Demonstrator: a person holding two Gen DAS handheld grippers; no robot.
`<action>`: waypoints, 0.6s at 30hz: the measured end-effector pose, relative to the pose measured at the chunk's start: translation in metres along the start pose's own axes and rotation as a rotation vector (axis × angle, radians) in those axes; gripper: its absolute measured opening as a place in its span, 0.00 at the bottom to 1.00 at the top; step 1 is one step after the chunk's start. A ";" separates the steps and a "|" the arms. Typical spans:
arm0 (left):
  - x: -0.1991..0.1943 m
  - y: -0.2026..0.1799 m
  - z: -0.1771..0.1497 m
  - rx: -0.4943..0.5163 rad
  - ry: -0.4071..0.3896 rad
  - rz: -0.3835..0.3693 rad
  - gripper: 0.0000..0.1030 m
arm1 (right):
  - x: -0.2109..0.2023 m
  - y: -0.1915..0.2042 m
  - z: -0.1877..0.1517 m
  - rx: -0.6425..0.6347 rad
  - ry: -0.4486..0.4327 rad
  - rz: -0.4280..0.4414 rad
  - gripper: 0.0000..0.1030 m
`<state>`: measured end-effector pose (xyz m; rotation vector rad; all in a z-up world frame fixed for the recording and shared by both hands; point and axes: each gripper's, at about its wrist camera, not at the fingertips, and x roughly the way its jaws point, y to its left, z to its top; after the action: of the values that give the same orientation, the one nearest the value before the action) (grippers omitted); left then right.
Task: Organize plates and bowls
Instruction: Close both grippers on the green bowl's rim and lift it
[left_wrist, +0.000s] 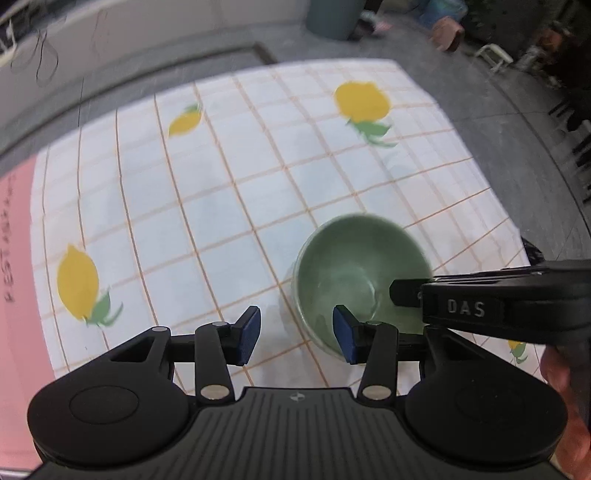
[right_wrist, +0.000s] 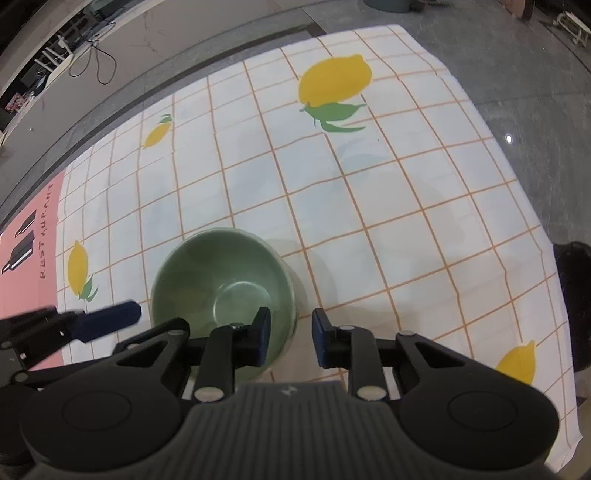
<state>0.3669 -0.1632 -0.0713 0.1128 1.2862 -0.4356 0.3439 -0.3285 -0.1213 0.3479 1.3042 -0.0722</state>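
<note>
A pale green bowl stands upright and empty on the lemon-print tablecloth. My left gripper points steeply down over the bowl's left wall. One blue pad is inside the rim and the other outside, with a wide gap, so it is open. My right gripper straddles the bowl's right wall, one pad inside and one outside. A strip of cloth shows between the outer pad and the wall. One right finger reaches into the bowl. A left finger lies beside the bowl.
A pink mat printed "RESTAURANT" lies along the cloth's left side. Grey floor surrounds the table past its far and right edges. A black object sits off the right edge. A person's hand holds the right gripper.
</note>
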 end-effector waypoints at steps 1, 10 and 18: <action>0.002 0.002 0.001 -0.012 0.009 -0.002 0.49 | 0.002 0.000 0.001 0.003 0.006 0.004 0.20; 0.016 0.007 0.005 -0.100 0.048 -0.050 0.22 | 0.010 -0.004 0.006 0.023 0.030 0.029 0.06; 0.019 0.005 0.005 -0.147 0.059 -0.037 0.12 | 0.014 -0.005 0.005 0.017 0.031 0.029 0.05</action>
<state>0.3778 -0.1650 -0.0888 -0.0221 1.3759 -0.3700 0.3510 -0.3326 -0.1346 0.3843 1.3290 -0.0536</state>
